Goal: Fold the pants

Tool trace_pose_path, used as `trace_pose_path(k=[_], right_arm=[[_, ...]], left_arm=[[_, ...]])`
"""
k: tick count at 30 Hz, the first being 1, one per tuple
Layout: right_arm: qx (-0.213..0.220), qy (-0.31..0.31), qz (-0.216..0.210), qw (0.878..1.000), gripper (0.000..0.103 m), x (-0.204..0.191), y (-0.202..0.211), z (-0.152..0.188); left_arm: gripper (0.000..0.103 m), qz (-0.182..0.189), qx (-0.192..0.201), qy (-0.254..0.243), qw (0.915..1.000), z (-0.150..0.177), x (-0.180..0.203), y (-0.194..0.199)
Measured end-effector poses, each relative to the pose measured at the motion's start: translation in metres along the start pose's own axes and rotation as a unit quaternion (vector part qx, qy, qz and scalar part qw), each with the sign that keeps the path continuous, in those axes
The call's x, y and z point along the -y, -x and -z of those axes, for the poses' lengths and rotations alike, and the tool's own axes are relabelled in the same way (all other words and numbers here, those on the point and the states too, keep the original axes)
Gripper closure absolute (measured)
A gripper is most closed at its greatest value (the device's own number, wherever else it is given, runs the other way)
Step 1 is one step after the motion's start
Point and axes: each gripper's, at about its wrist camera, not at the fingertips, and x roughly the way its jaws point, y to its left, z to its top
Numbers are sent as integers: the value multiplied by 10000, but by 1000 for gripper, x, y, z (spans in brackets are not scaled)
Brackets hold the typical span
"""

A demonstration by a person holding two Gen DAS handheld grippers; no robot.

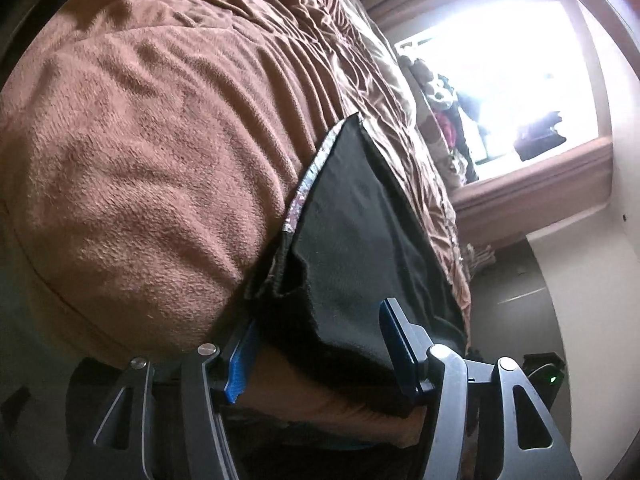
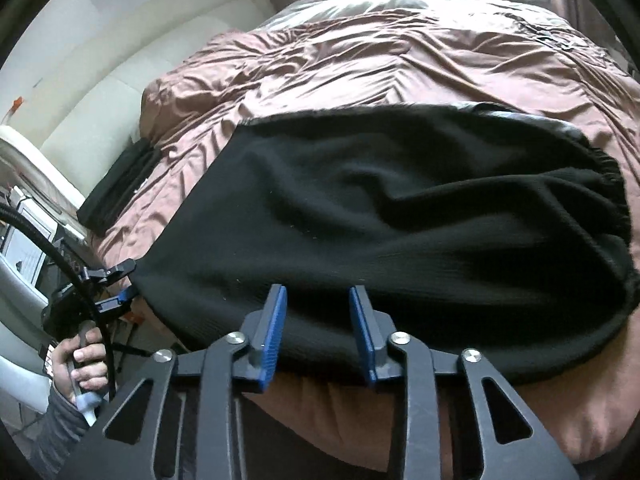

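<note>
Black pants (image 2: 400,216) lie spread across a brown bedspread (image 2: 360,60), elastic waistband (image 2: 616,188) to the right. In the right wrist view my right gripper (image 2: 318,289) hovers over the pants' near edge with its blue pads apart and only flat cloth behind the gap. My left gripper (image 2: 120,282) is at the pants' left corner, held by a hand (image 2: 80,356). In the left wrist view the left gripper (image 1: 318,316) stands wide, and a black pants (image 1: 360,220) end with a silvery side stripe (image 1: 308,184) lies between its fingers, not pinched.
A fuzzy brown blanket (image 1: 140,140) covers the near bed. A folded dark garment (image 2: 116,188) lies at the bed's left edge. A pile of clothes (image 1: 440,120) sits by the bright window (image 1: 512,80). A black cable (image 2: 60,248) arcs at the left.
</note>
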Motion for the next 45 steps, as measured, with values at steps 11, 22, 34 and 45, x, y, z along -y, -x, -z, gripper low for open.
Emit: trace_pose_path(k=[11,22,34,45], right_arm=[[-535,202,-44,9984,87,-28,-48,15],[-646,438,-82,9969,87,-38,-43,-3],[-797,85,234,9965,87,-19,-83,-34],[-857,-394,357,9949,87,13,-118,-87]], left_arm=[[49,194,221,506,9983,6,-8,2],[92,-77,288,794,9964,0,-20,0],[94,-269,399,878,9950,2,-12,2],[94,-405,426,1085,9923,3,-11,-2]])
